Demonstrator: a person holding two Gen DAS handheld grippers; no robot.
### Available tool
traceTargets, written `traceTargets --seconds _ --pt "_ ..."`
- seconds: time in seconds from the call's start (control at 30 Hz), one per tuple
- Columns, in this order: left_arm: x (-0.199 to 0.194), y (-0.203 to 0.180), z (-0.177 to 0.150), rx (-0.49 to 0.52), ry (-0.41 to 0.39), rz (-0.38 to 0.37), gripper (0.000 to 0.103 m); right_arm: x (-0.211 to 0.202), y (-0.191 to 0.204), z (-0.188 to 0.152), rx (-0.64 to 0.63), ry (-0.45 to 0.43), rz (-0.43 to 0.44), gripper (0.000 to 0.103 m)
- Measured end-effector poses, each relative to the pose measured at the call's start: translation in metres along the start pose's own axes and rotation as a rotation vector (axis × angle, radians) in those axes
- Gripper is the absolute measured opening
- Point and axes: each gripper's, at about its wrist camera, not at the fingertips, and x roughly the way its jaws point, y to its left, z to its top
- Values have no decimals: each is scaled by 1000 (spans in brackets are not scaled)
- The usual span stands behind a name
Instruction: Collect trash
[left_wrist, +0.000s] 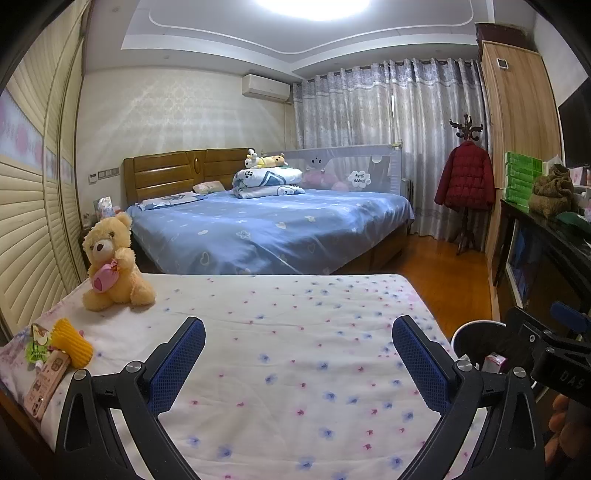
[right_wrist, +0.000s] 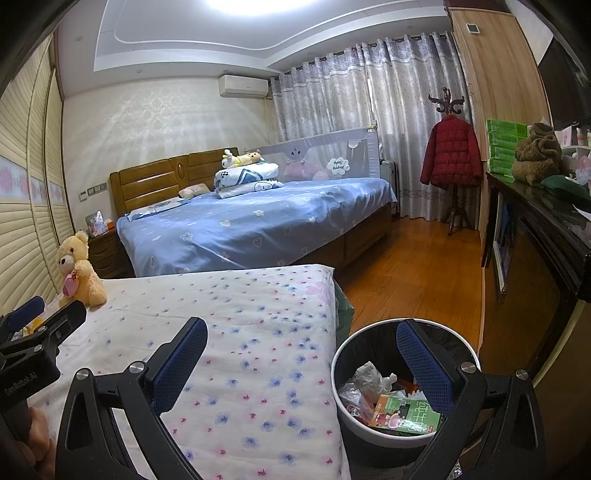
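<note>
My left gripper (left_wrist: 299, 354) is open above the flower-print sheet (left_wrist: 295, 302) of the near bed, with nothing between its blue pads. At the bed's left edge lie a green wrapper (left_wrist: 37, 347), a pink box (left_wrist: 46, 384) and a yellow corn-shaped item (left_wrist: 72, 347). My right gripper (right_wrist: 303, 356) is open too, with its right finger over the round trash bin (right_wrist: 369, 432) beside the bed. The bin holds crumpled paper (right_wrist: 367, 376) and a green-and-red packet (right_wrist: 406, 410). In the left wrist view the bin (left_wrist: 480, 325) shows at the right, partly behind the right gripper (left_wrist: 546, 325).
A yellow teddy bear (left_wrist: 110, 262) sits at the far left corner of the near bed. Beyond it stands a blue-covered bed (left_wrist: 266, 229). Wooden floor (right_wrist: 413, 266) runs along the right, past a dark cabinet (right_wrist: 535, 236) and a coat stand with a red jacket (right_wrist: 452, 155). Slatted wardrobe doors (left_wrist: 29, 229) line the left.
</note>
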Motion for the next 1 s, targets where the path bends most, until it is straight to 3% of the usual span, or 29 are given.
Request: traceTargets --seconds 1.0 --pt "0 1 0 1 -2 -2 102 0 4 1 -3 1 4 103"
